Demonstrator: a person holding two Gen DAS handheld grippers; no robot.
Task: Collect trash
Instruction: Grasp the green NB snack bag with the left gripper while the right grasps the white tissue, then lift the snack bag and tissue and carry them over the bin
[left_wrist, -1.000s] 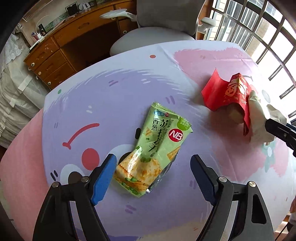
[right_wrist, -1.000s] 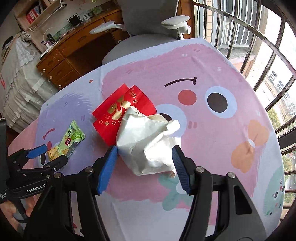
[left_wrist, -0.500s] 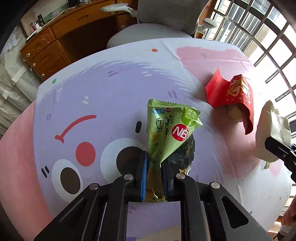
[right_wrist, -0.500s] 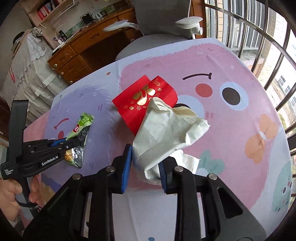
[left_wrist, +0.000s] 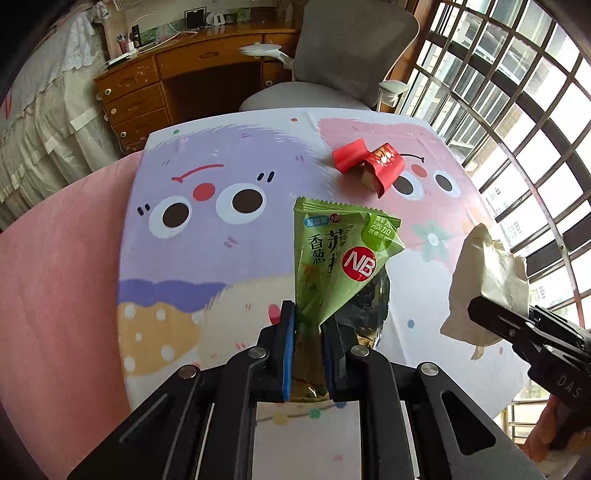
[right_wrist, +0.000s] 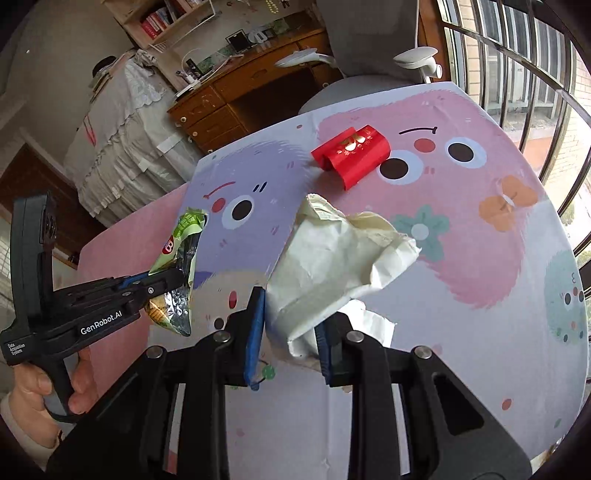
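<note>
My left gripper (left_wrist: 308, 314) is shut on a green snack wrapper (left_wrist: 340, 254), held up above the table (left_wrist: 221, 266). The right wrist view shows the same wrapper (right_wrist: 181, 243) hanging from the left gripper (right_wrist: 177, 275) at the left. My right gripper (right_wrist: 290, 306) is shut on a crumpled white paper bag (right_wrist: 332, 258), also lifted off the table; from the left wrist view the bag (left_wrist: 484, 277) and the right gripper (left_wrist: 480, 306) sit at the right edge. A red packet (left_wrist: 373, 162) (right_wrist: 351, 151) lies on the far part of the table.
The table wears a pink and purple cartoon cloth (right_wrist: 461, 240). A grey office chair (left_wrist: 332, 66) and a wooden desk (left_wrist: 177, 74) stand beyond its far edge. Window bars (left_wrist: 517, 92) run along the right. A hand (right_wrist: 33, 391) holds the left gripper's handle.
Both grippers closed on their items, the left on the green wrapper and the right on the white bag, then lifted them and drew back from the table. The red packet stayed put.
</note>
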